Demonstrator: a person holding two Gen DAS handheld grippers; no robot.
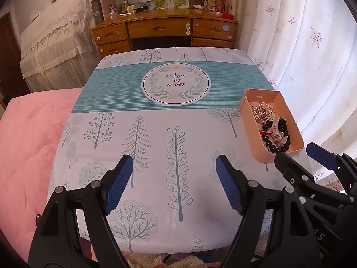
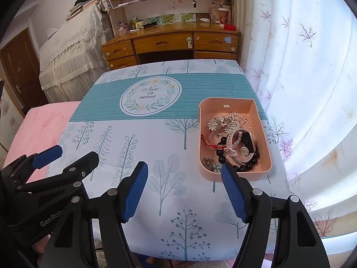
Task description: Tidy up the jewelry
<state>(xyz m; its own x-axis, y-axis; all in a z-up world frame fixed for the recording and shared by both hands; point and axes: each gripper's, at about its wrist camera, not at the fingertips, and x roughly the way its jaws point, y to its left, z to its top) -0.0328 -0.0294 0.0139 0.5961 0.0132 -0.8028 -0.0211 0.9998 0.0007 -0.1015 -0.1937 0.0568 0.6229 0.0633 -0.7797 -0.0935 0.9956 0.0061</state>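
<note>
A pink tray [image 2: 265,147] sits at the right of the table, also in the left wrist view [image 1: 250,131]. It holds a silver hair comb [image 2: 219,124], a pearl string [image 2: 239,116], a red cord bracelet [image 2: 209,144], a black bead bracelet [image 2: 247,166], a pink-strapped watch [image 2: 232,149] and small earrings [image 2: 210,164]. My left gripper [image 1: 174,179] is open and empty over the tablecloth, left of the tray. My right gripper [image 2: 184,186] is open and empty just in front of the tray's near edge.
The table wears a tree-print cloth with a teal band and a "Now or never" circle [image 2: 150,95]. A pink bed [image 1: 31,138] lies to the left. A wooden desk [image 2: 171,42] stands behind. A white curtain [image 2: 312,89] hangs to the right.
</note>
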